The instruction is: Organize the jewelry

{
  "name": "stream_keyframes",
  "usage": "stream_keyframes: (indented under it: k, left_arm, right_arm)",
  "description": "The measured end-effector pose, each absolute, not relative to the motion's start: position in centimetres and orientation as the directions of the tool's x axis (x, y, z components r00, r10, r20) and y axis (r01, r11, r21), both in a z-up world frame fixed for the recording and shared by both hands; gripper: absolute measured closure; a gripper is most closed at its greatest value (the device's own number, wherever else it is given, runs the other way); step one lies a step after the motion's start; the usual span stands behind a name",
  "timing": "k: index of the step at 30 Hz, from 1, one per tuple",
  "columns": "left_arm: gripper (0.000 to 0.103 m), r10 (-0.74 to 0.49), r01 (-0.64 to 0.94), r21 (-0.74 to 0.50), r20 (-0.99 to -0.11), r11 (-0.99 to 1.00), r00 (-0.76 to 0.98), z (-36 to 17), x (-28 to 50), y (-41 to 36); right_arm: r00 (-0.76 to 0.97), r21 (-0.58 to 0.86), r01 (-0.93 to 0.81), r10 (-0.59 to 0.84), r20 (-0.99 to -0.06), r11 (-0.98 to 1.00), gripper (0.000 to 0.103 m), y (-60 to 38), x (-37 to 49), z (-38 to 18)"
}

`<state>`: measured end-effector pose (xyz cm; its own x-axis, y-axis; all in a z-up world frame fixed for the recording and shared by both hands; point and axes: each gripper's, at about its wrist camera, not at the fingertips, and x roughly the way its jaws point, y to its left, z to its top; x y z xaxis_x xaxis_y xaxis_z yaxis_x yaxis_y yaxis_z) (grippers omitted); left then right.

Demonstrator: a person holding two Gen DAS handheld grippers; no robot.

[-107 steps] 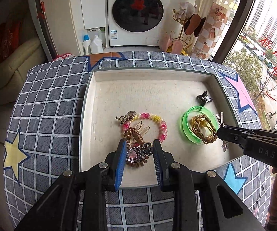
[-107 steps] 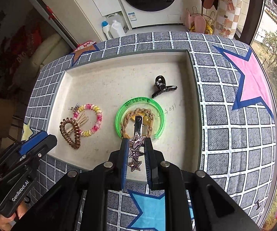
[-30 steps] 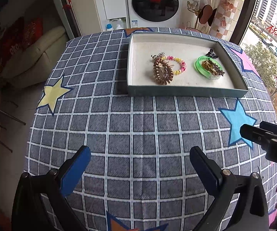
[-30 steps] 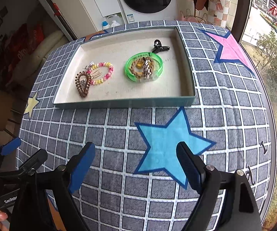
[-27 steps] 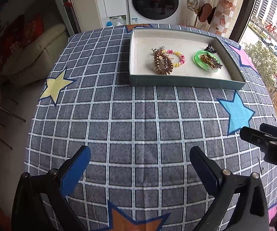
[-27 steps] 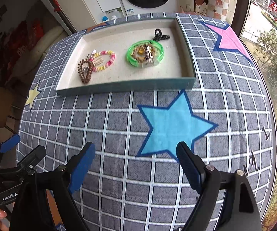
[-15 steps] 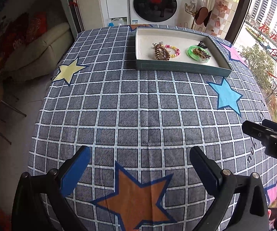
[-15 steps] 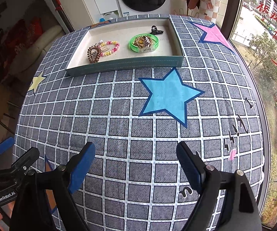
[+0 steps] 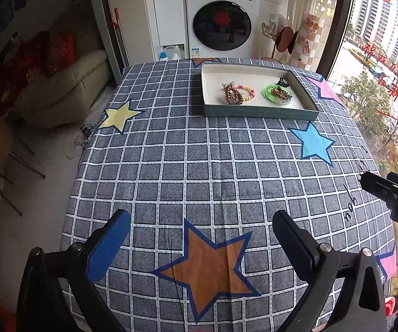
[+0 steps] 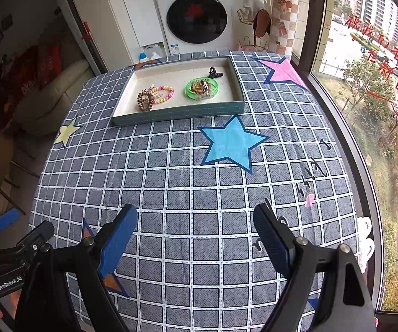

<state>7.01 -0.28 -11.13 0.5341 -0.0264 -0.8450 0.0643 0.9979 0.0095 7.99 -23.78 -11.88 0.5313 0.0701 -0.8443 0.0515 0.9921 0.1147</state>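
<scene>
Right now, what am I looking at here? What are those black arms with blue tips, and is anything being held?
There is no robot. A person holds a two-finger clamp tool in each hand, and each tool carries a wide-angle camera looking along its own fingers. One picture comes from the left gripper, the other from the right gripper; the blue-padded fingers are at the bottom of each. Both stand wide open with nothing between them.

Below lies a checked tablecloth with coloured stars. At its far end sits a shallow tray holding the jewelry: a brown coil hair tie, a beaded bracelet, a green bangle with small pieces inside, and a black claw clip. Behind it stands a washing machine.
</scene>
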Motion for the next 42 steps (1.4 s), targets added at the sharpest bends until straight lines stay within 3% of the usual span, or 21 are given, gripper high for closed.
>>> stream_keyframes:
  k: [12,42]
  left_arm:
    - [0.0,-0.021,0.058,0.015,-0.819,0.998,0.573,-9.7,4.8,0.8]
    - [0.0,-0.022,0.055,0.016,-0.786,0.998,0.618,-7.5,3.7,0.4]
  right_arm:
    - [0.651,0.069,0.039,0.027,-0.758,0.997,0.015,-23.4,4.3,-10.0]
    - [0.716,0.069,0.021,0.033,-0.697,0.997,0.015,-22.8,3.0,-7.3]
